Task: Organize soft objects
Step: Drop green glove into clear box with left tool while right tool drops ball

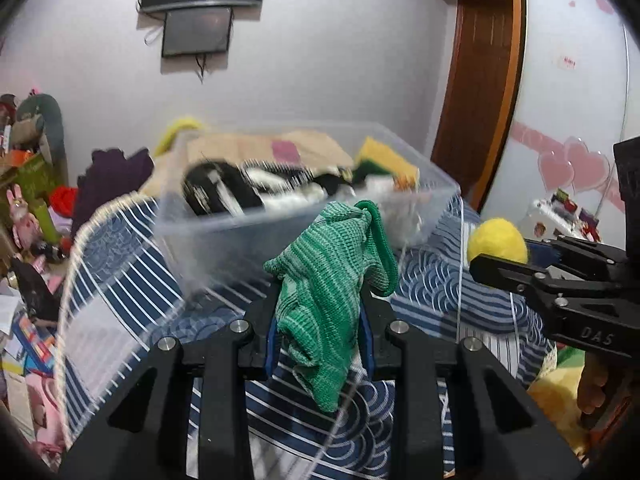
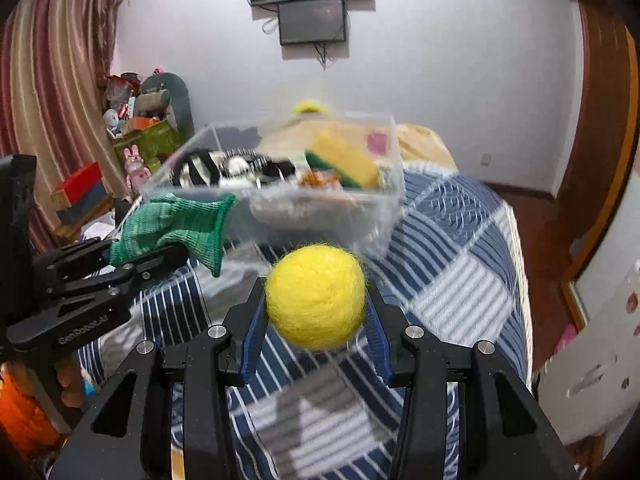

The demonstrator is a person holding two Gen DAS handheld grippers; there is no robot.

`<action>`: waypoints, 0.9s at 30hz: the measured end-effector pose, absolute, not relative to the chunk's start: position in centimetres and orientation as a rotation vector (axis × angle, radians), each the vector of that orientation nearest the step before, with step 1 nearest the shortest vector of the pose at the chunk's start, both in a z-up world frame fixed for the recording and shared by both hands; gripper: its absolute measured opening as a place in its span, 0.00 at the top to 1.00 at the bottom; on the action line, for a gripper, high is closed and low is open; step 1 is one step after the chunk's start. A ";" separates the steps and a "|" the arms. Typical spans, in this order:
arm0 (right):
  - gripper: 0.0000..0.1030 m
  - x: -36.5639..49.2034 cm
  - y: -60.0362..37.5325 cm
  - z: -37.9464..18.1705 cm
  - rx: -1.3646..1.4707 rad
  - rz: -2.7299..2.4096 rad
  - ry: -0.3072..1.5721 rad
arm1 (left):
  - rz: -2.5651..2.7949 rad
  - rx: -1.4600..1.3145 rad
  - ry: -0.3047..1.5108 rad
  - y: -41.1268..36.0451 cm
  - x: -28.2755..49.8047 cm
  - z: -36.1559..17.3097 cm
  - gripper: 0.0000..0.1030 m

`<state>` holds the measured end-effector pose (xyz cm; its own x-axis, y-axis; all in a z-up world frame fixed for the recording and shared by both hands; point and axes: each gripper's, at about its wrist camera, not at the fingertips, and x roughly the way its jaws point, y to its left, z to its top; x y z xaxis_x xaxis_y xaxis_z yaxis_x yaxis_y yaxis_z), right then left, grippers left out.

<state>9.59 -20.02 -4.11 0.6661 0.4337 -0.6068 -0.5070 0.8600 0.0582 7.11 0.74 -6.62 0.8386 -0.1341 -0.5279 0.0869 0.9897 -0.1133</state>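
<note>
Now both hands are loaded and the step in hand looks like carrying soft items to the clear plastic bin (image 1: 436,204), which sits on the blue striped bedcover (image 1: 432,288) at its far end. The left gripper (image 1: 320,304) has its jaws pinched on a green knitted cloth (image 1: 324,276), held above the bedcover just near of the bin's near wall. The cloth's long axis runs roughly up and down, its loose end hanging toward the bed. The right gripper (image 2: 316,316) clamps a yellow felt ball (image 2: 316,296), round, so no axis to speak of. Next move, I judge: lift each over the bin's rim and let go inside, beside the sponge (image 2: 344,158) and the striped black-and-white fabric already there
</note>
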 end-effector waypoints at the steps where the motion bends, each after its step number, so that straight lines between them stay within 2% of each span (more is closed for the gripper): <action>1: 0.60 9.7 -19.7 -3.7 -0.128 0.534 0.636 | -0.111 -0.088 0.552 1.2 7.1 -6.1 0.70; 15: 0.60 14.5 -16.0 0.2 -0.139 0.556 0.505 | -0.010 -0.109 0.419 4.7 11.7 -1.7 0.70; 23: 0.59 17.4 -12.3 -2.0 -0.158 0.586 0.581 | -0.009 -0.128 0.518 5.0 16.1 -4.1 0.69; 27: 0.57 17.8 -11.8 -3.5 -0.181 0.596 0.626 | -0.004 -0.103 0.566 4.5 17.3 -5.7 0.64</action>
